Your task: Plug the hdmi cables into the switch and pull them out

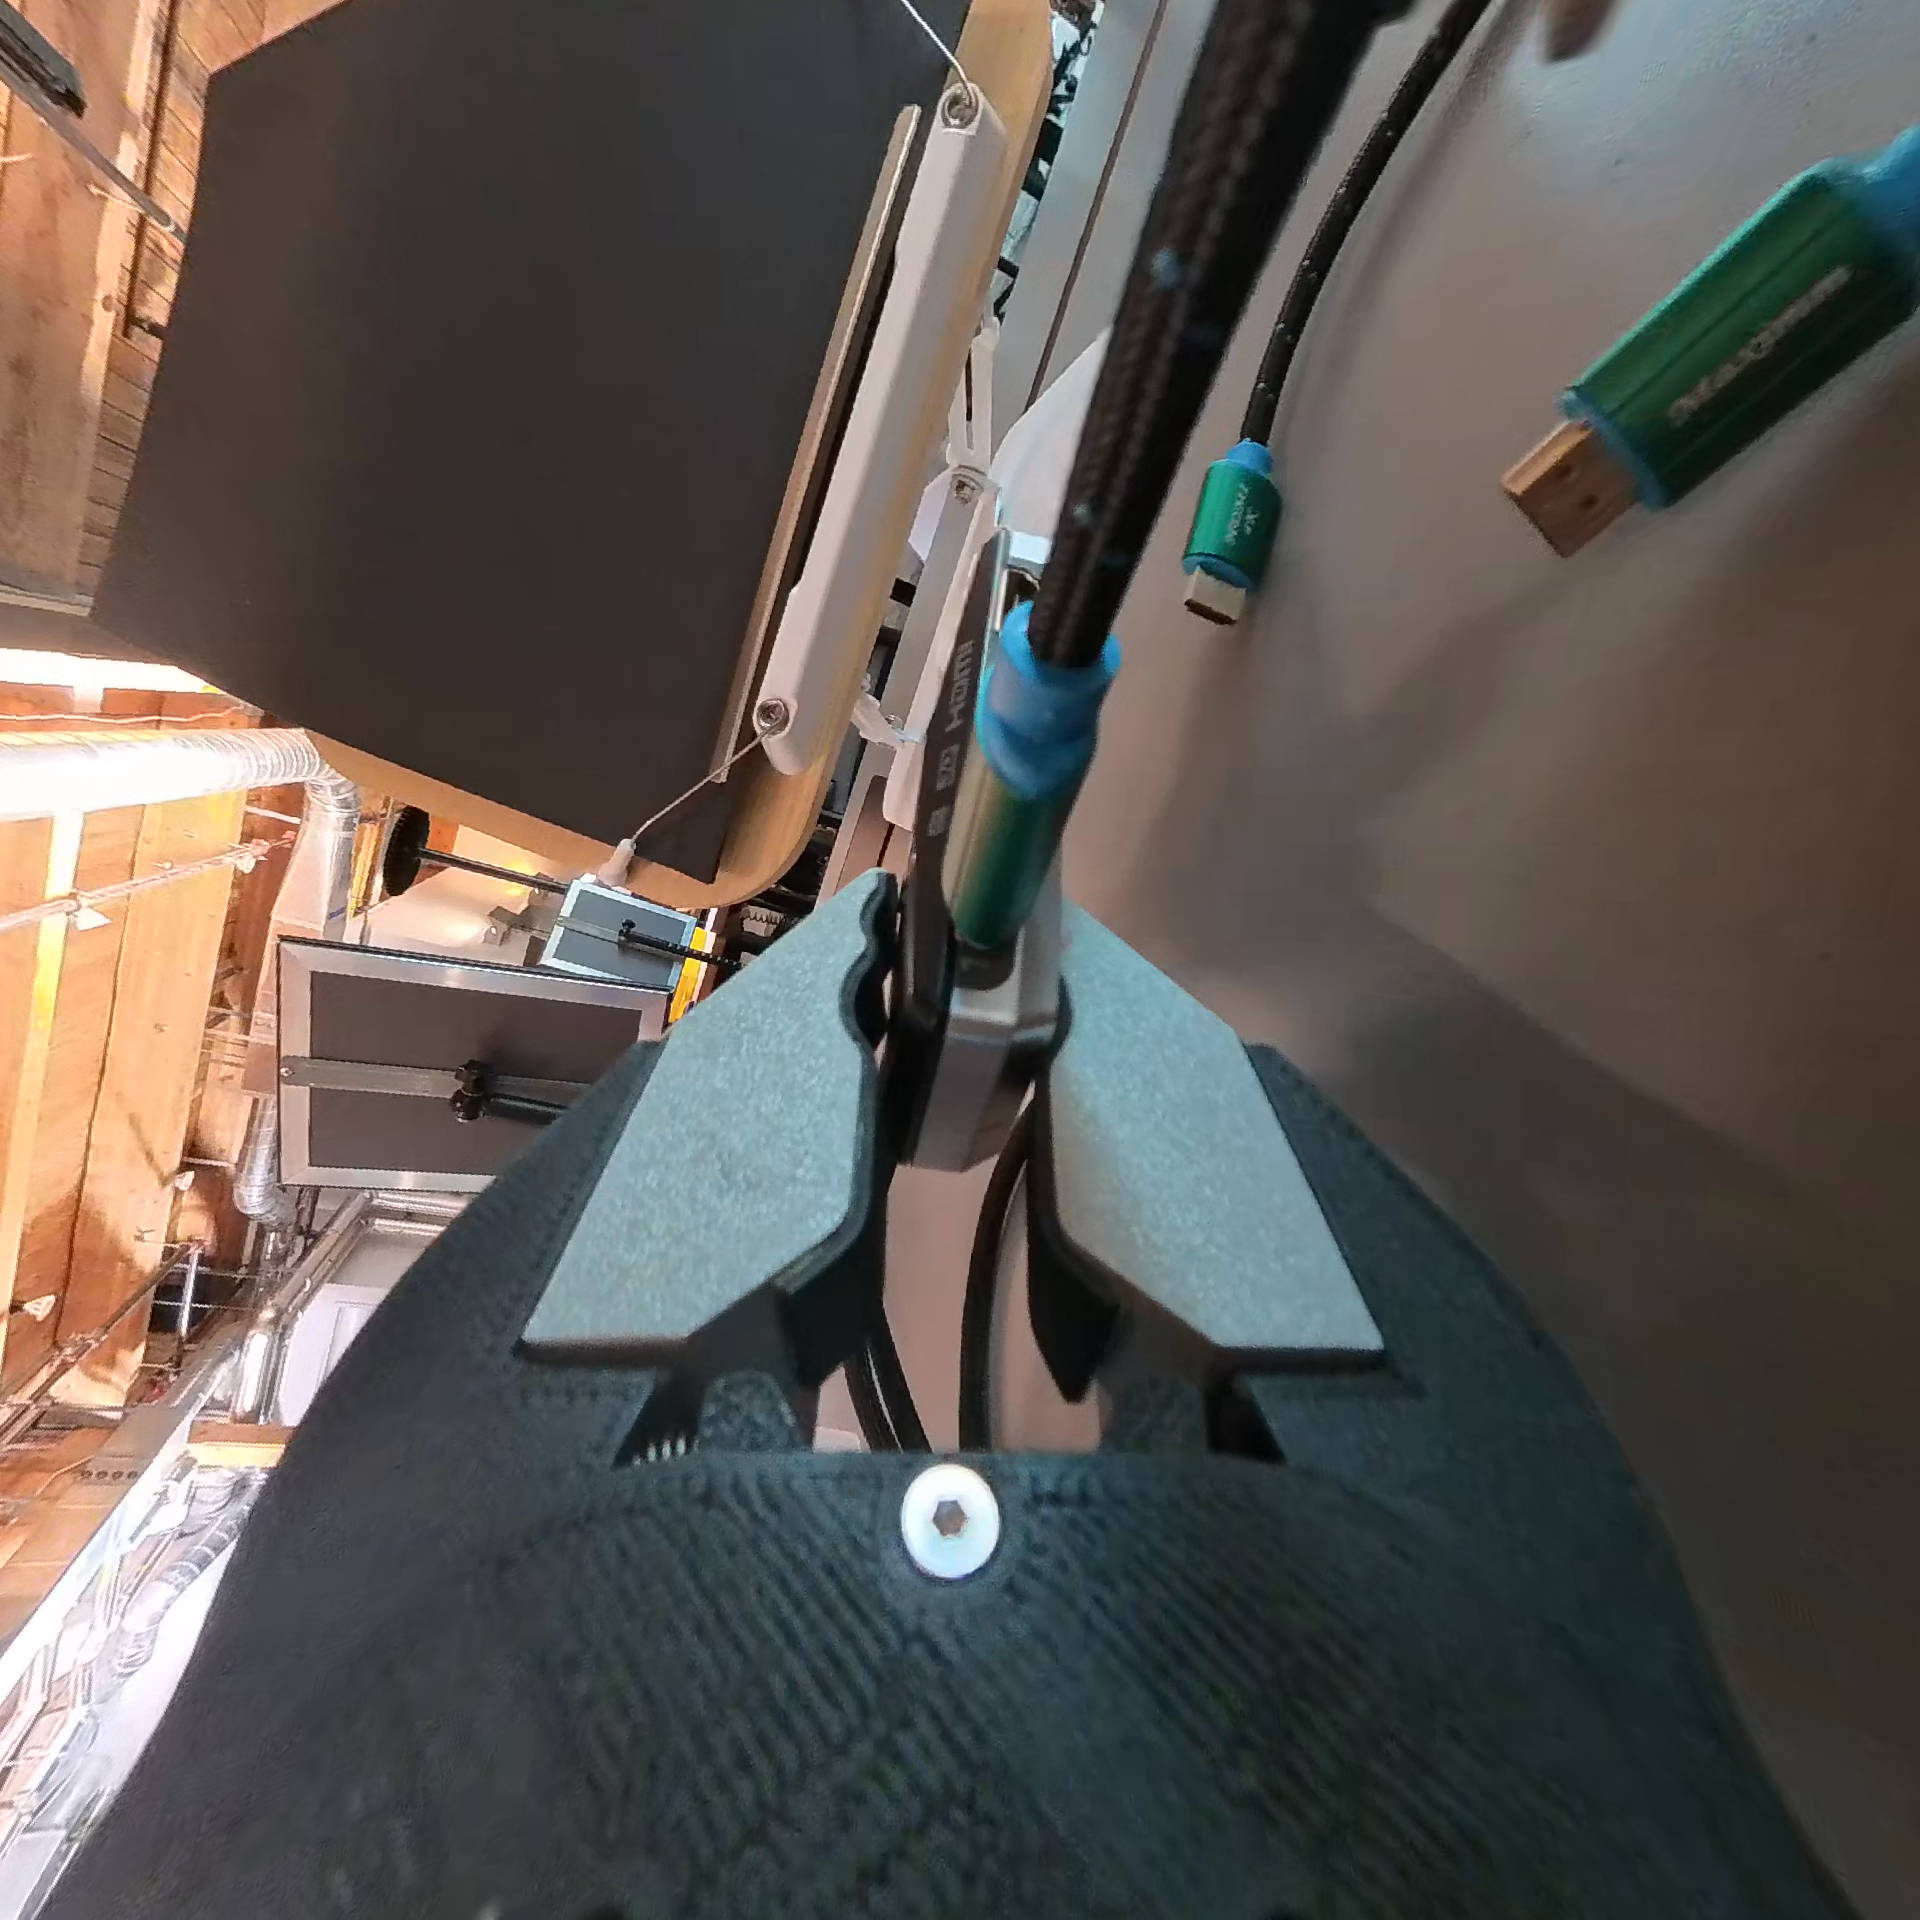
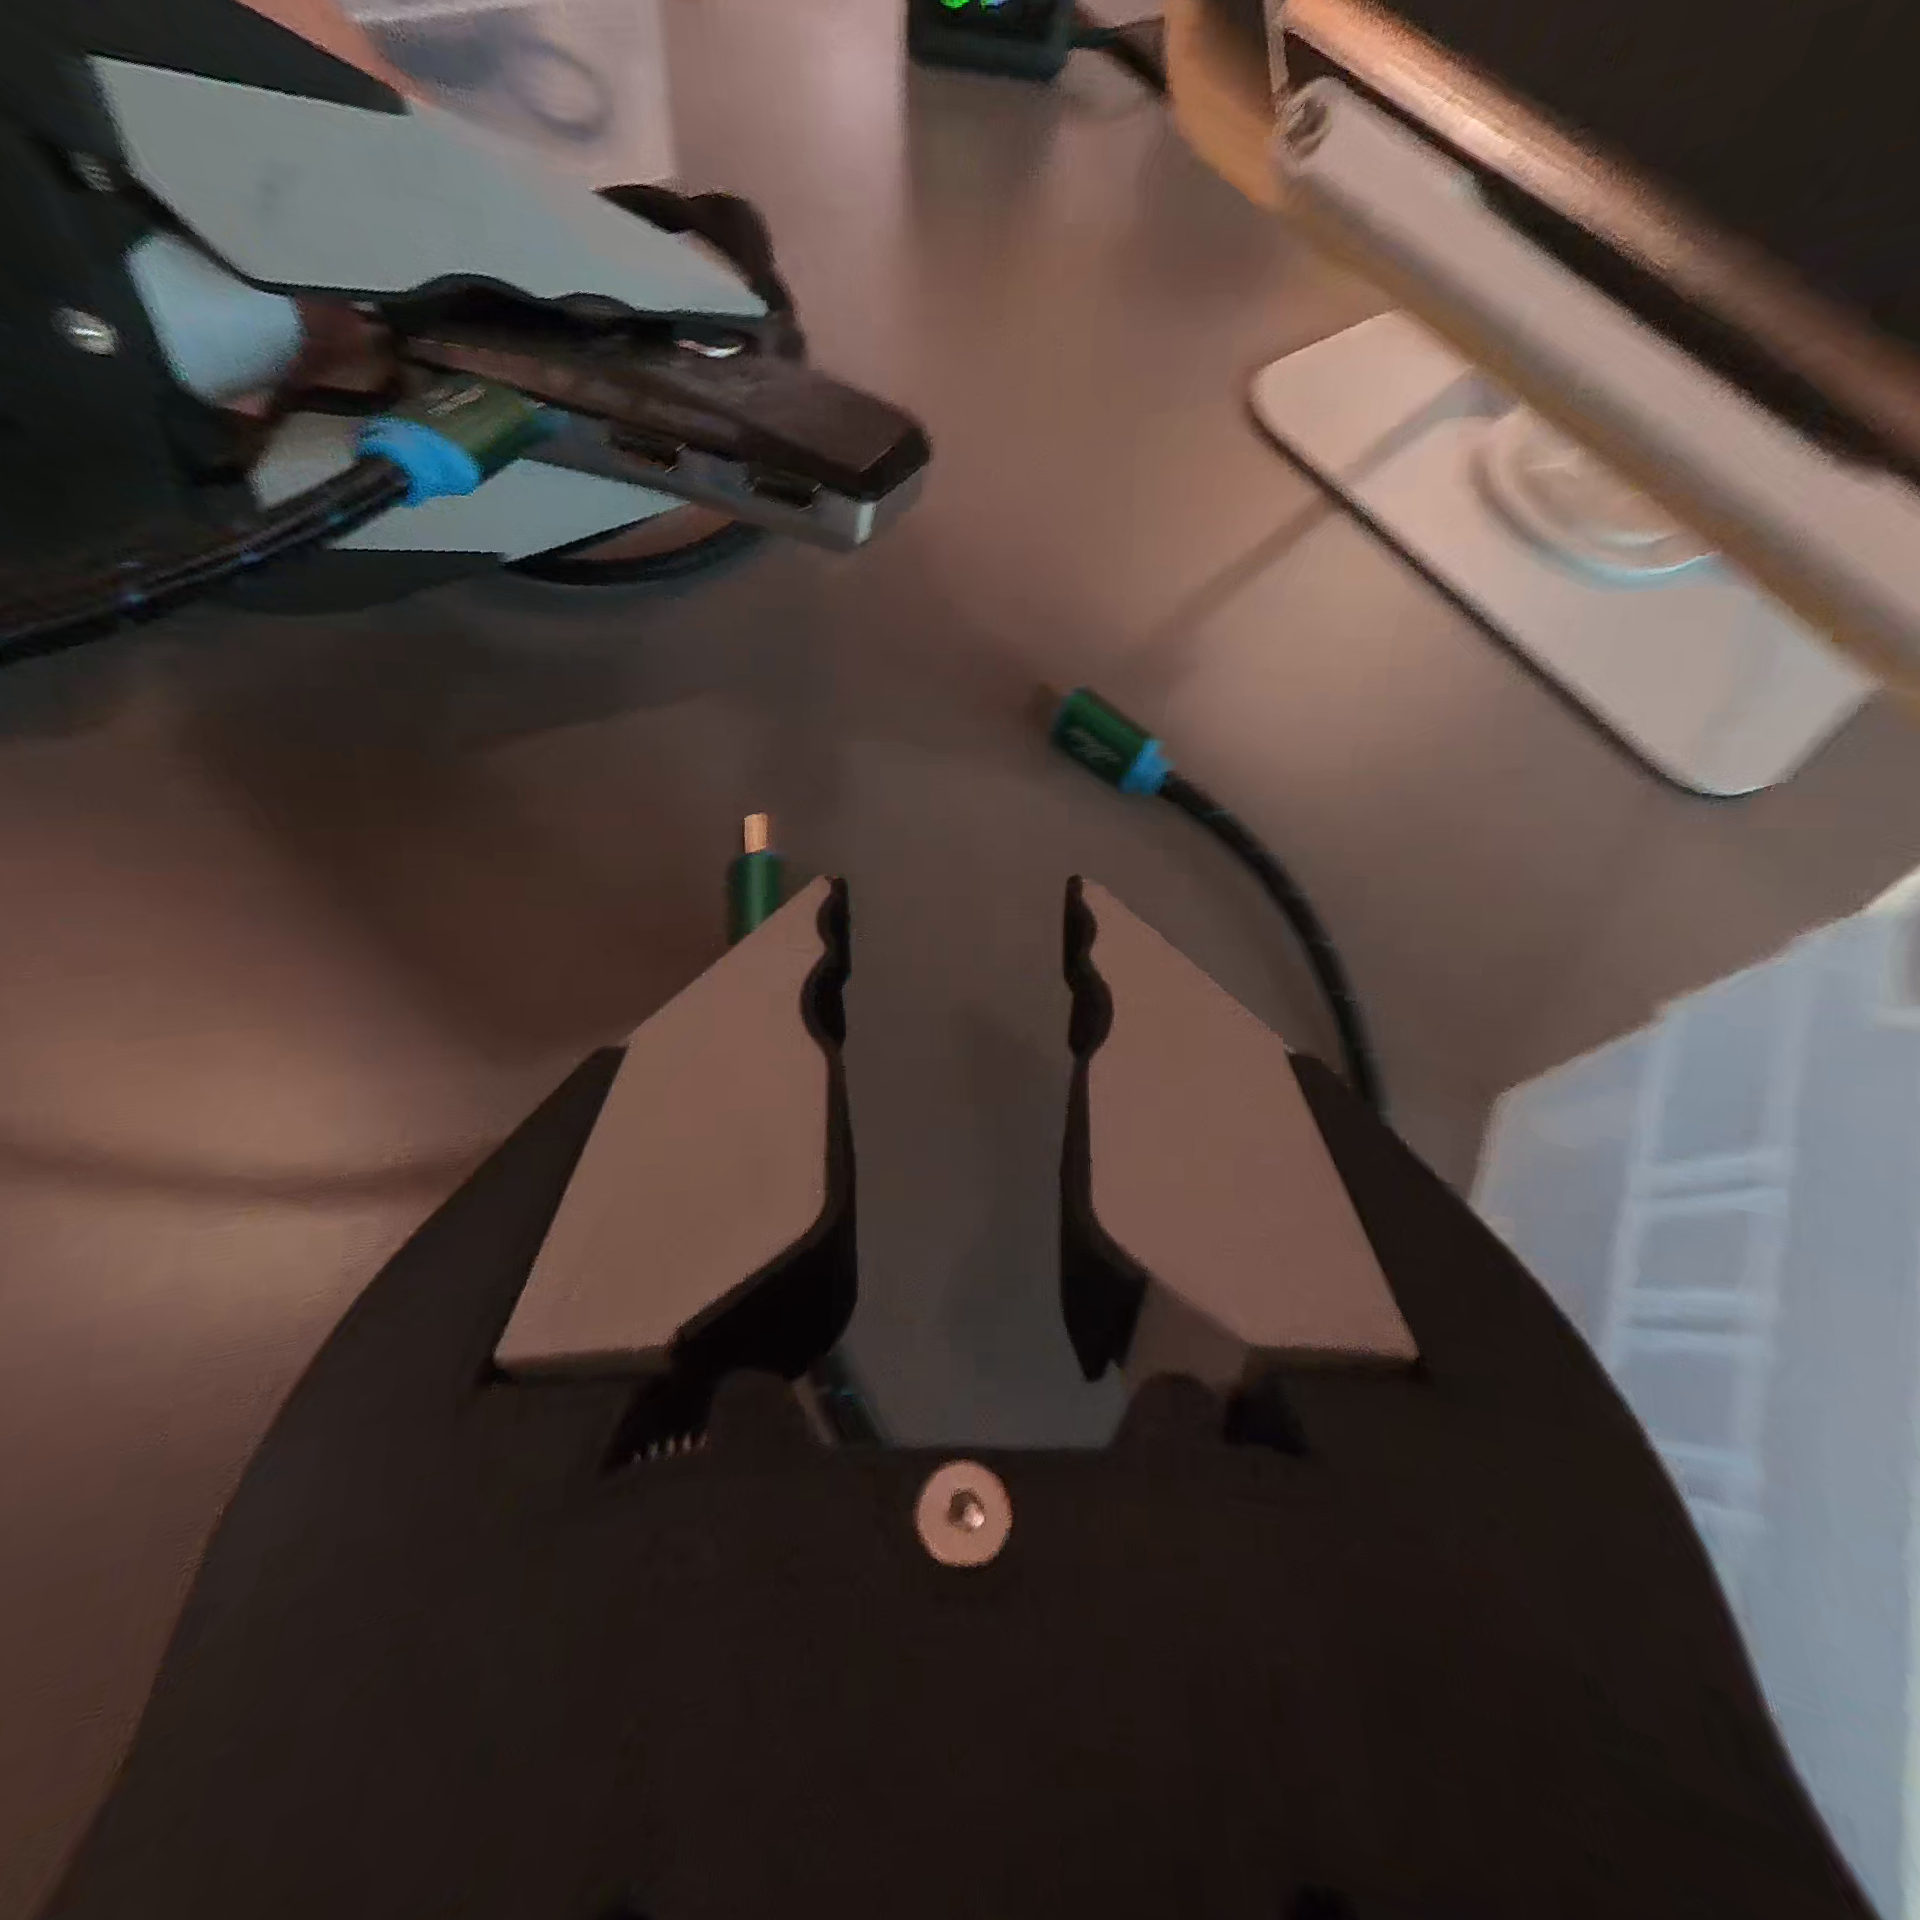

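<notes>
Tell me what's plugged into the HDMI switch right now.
One green HDMI plug sits in a port of the switch, which the left gripper holds. In the right wrist view, two further ports look empty; any ports on other sides are hidden.

White lettering and small symbols run along the dark face of the switch (image 1: 951, 748). There's pale printing on the big green plug (image 1: 1756, 353), and more on the smaller green plug (image 1: 1231, 520). In the right wrist view, every marking blurs.
</notes>
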